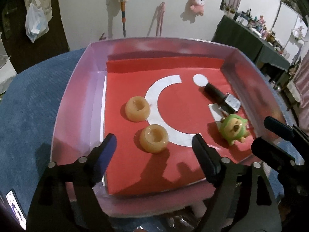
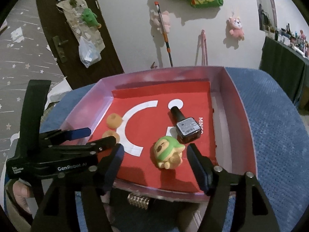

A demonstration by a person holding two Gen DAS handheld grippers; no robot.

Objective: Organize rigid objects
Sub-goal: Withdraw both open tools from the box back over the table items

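Note:
A pink-walled tray (image 1: pixel 81 77) with a red floor holds two tan ring-shaped pieces (image 1: pixel 137 108) (image 1: pixel 154 138), a dark nail polish bottle (image 1: pixel 222 96) lying on its side and a small green and tan toy figure (image 1: pixel 234 128). My left gripper (image 1: pixel 154 143) is open and empty, its fingers either side of the nearer tan ring. My right gripper (image 2: pixel 155 152) is open and empty, its fingers either side of the toy figure (image 2: pixel 168 153). The bottle (image 2: pixel 185 127) lies just beyond the figure. The right gripper also shows at the right edge of the left wrist view (image 1: pixel 270 133).
The tray (image 2: pixel 241 104) rests on a blue textured cloth (image 2: pixel 274 131) (image 1: pixel 32 100). A white wall with hanging plush toys (image 1: pixel 197 3) and a mop (image 1: pixel 123 13) stands behind. A dark cloth-covered table (image 1: pixel 251 36) with bottles is at the right. A phone (image 1: pixel 16 206) lies at lower left.

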